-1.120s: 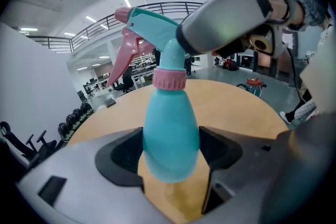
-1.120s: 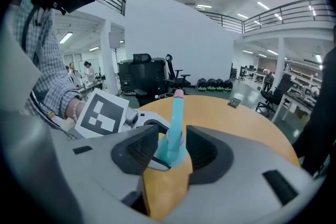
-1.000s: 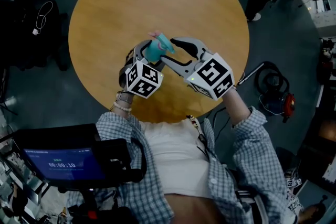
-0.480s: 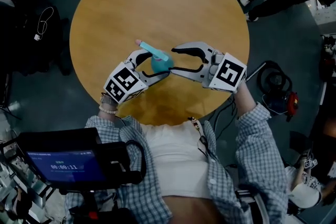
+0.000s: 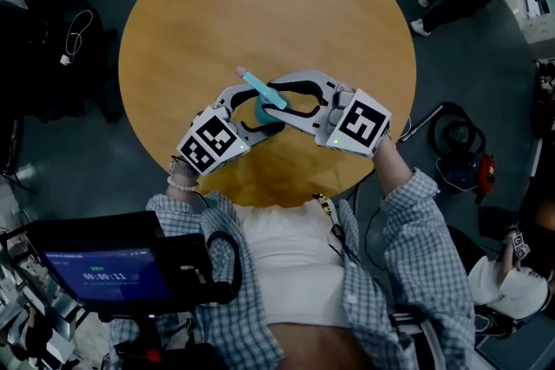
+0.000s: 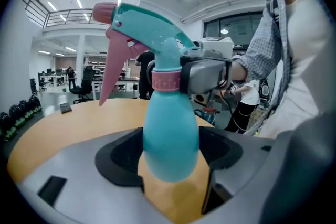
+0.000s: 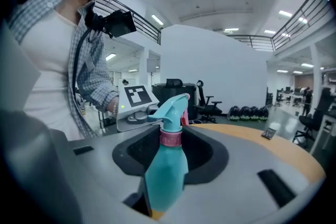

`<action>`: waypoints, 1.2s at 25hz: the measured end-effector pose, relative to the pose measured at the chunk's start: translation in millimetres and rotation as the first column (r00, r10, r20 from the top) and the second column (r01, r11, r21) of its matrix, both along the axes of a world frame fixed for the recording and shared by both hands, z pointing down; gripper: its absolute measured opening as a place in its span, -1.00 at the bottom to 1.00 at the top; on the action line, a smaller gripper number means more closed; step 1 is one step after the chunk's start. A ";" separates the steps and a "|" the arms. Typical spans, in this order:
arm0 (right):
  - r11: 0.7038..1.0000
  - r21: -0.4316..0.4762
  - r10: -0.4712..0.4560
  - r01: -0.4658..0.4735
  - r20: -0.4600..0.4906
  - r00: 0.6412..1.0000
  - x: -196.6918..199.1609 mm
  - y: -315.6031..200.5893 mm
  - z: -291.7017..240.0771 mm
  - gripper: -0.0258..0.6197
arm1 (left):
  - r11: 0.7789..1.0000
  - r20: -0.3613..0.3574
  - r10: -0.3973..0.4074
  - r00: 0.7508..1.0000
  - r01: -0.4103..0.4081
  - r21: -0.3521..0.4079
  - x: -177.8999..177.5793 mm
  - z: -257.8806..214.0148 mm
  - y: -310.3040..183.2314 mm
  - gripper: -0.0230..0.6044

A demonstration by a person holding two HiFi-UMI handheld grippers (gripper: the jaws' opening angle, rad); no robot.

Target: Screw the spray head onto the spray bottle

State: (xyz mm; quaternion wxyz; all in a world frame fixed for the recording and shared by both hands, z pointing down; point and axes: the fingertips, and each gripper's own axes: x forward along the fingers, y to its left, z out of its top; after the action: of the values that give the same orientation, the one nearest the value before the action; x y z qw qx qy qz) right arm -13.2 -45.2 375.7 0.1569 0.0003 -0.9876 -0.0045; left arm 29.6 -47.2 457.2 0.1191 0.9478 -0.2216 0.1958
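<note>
Bottle (image 6: 170,134) upright over the table (image 5: 260,4), body clamped in the left gripper (image 5: 258,119); right gripper (image 5: 279,100) opposite, jaws just closing narrow onto the spray head (image 6: 152,29) at its pink collar (image 7: 170,138), so the twist runs about that vertical axis.

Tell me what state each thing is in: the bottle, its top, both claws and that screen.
Spray bottle: upright, clamped by its body.
Spray head: seated on the bottle's neck; how tight cannot be told.
Left gripper: shut on the spray bottle.
Right gripper: jaws have just been closing, gripping the spray head at its pink collar.
Monitor: lit, showing a timer.
</note>
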 end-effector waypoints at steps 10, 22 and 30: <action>0.793 0.163 0.577 -0.587 0.109 0.809 9.0 -35.9 5.7 -0.54 | 0.923 0.183 -0.375 0.909 0.349 0.161 -8.5 15.0 -42.2 0.18; 0.864 0.219 0.451 -0.453 0.061 0.891 6.3 -22.2 4.9 -0.53 | 0.921 0.246 -0.356 0.902 0.294 0.255 -18.6 14.2 -42.2 0.17; 0.846 0.141 0.484 -0.514 0.198 0.852 13.7 -29.2 -6.1 -0.54 | 0.934 0.081 -0.342 0.936 0.329 0.139 -7.7 3.8 -40.4 0.16</action>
State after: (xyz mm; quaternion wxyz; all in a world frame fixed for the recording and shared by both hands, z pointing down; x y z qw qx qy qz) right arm 0.5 -74.4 369.7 0.0750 0.2727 -0.9575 -0.0571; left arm 22.0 -87.6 461.0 0.0804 0.8900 -0.3979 0.2076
